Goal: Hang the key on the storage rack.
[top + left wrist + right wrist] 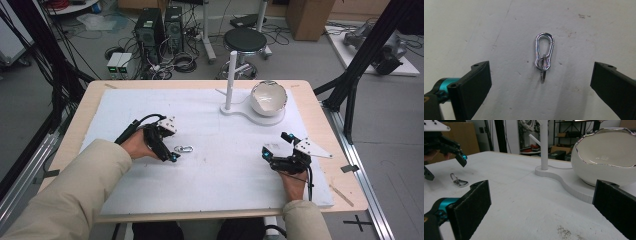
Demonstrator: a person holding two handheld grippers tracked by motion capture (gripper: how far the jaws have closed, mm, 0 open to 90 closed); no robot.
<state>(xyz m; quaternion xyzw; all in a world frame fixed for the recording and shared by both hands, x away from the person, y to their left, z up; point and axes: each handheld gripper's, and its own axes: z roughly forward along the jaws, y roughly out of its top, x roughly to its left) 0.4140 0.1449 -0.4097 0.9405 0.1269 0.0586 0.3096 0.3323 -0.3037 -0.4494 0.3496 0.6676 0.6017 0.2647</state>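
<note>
The small silver metal carabiner clip with a key ring looped through its end lies flat on the white foam-covered surface, left of centre, not yet gripped. The left gripper hangs right over it with its two black jaws spread wide; in the left gripper view the clip sits between them, touching neither, its long axis pointing away from the camera. The work looks to be at its very start: the reach is made, but closing on the clip, lifting it and carrying it anywhere all remain.

The right gripper rests low at the right side of the surface, well apart from the clip, jaws also spread and holding nothing. Its own view looks across the board toward the white stand with an upright post and short side peg and the glossy white egg-shaped bowl with a silver rim that sits on the stand's flat base. If the clip is meant for the peg or the bowl, that is a guess; nothing in hand confirms it.

Room is generous. The foam between the clip and the stand is bare, and nothing crowds the clip. The clip lies very flat, so the jaws would likely need to come down nearly to the foam to catch its thin sides. The board's edges are well away from both grippers, though the right one is nearer its side.
</note>
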